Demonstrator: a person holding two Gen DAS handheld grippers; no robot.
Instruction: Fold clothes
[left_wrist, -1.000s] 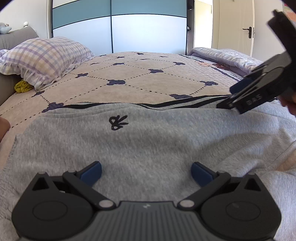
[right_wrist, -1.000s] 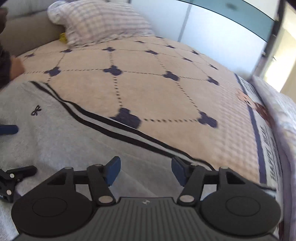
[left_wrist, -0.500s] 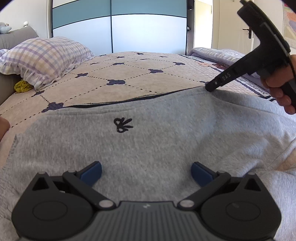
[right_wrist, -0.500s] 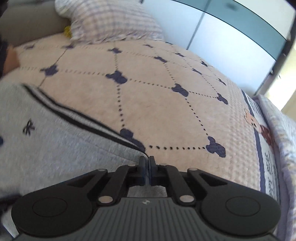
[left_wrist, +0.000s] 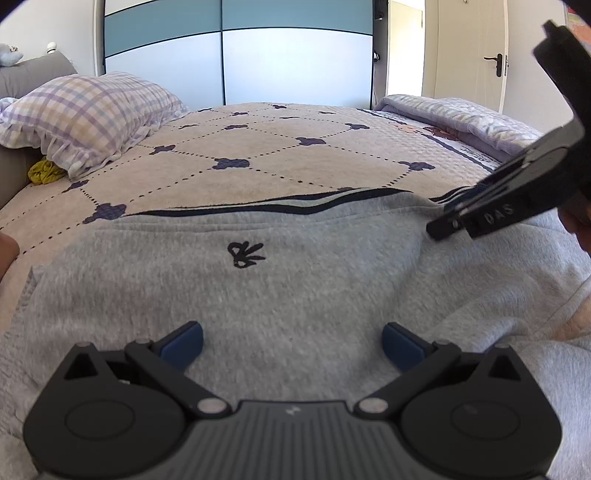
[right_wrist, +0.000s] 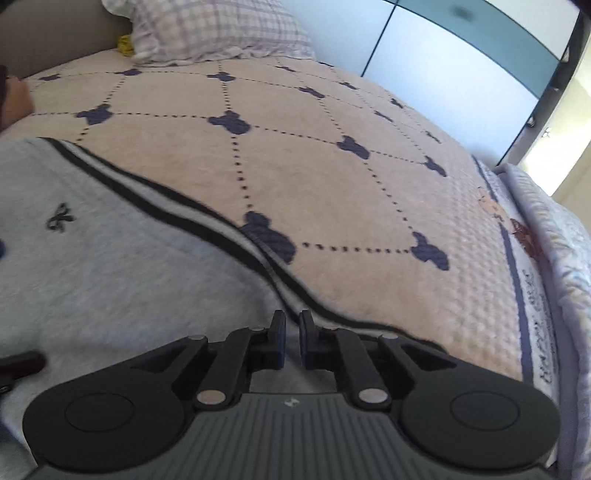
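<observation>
A grey sweatshirt (left_wrist: 280, 288) with a small black bow mark and a dark striped hem lies spread on the bed. It also shows in the right wrist view (right_wrist: 110, 258). My left gripper (left_wrist: 291, 341) is open and hovers low over the sweatshirt's near part, holding nothing. My right gripper (right_wrist: 291, 339) is almost closed on the striped hem (right_wrist: 280, 295), with a narrow gap between its blue pads. In the left wrist view the right gripper (left_wrist: 447, 221) sits at the hem on the right, where the cloth is bunched.
The bed has a beige quilt (left_wrist: 295, 162) with dark blue motifs. A checked pillow (left_wrist: 85, 114) and a yellow cloth (left_wrist: 44, 173) lie at the far left. A folded lilac blanket (left_wrist: 454, 118) lies at the right edge. A wardrobe and a door stand behind.
My right gripper closed on the hem, lifted it, then lowered it again; its pads now stand slightly apart. The hem is bunched on the right. My left gripper has not moved.
</observation>
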